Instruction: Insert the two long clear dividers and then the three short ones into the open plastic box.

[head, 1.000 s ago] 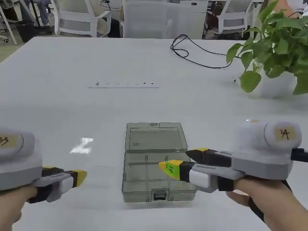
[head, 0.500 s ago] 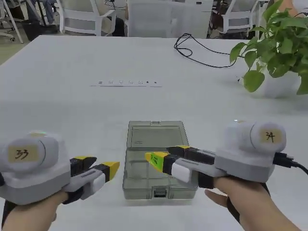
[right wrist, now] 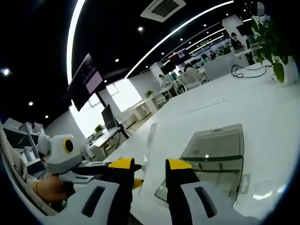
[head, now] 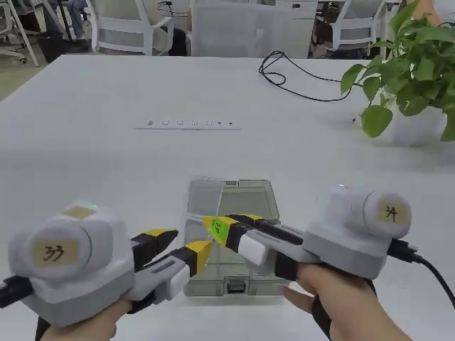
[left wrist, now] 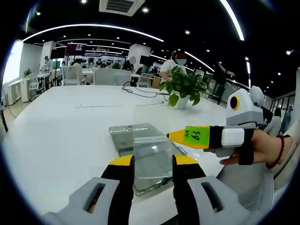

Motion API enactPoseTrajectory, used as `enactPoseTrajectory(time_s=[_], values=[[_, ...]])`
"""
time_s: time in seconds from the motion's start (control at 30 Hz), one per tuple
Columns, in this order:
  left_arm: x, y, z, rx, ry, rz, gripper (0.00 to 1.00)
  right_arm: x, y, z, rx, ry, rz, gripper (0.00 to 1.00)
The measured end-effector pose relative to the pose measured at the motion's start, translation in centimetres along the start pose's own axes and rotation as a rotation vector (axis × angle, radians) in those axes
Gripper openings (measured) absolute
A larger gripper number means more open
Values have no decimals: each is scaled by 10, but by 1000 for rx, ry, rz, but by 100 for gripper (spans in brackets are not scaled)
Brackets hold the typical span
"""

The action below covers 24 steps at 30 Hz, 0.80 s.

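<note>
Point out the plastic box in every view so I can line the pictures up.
Head view: the plastic box lies at lower centre, lid open towards the far side.
Left gripper view: the box is at centre, just behind the clear divider between the jaws.
Right gripper view: the box is low, right of centre.
Shared landmark: the potted plant, far right, upper centre-right, top right.

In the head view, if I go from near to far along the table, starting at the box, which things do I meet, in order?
box → thin strip of small pieces → black cable → chairs beyond the table's far edge
</note>
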State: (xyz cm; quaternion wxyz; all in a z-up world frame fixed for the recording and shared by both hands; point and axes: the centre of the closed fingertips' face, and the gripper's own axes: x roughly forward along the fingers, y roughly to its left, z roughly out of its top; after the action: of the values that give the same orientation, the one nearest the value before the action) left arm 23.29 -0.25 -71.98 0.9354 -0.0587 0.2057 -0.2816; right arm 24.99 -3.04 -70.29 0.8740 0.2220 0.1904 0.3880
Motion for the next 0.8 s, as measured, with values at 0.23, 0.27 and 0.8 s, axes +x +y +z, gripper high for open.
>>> enactPoseTrajectory(time_s=[0.23,0.27,0.8], values=[[2,-15,5,-9,-25,-46,30,3,2,1,49,-24,15,18],[2,-17,6,-11,-27,-52,30,3,2,1,51,-26,14,17],[4,-26,8,-51,-22,-76,30,3,1,5,117,-64,2,7]])
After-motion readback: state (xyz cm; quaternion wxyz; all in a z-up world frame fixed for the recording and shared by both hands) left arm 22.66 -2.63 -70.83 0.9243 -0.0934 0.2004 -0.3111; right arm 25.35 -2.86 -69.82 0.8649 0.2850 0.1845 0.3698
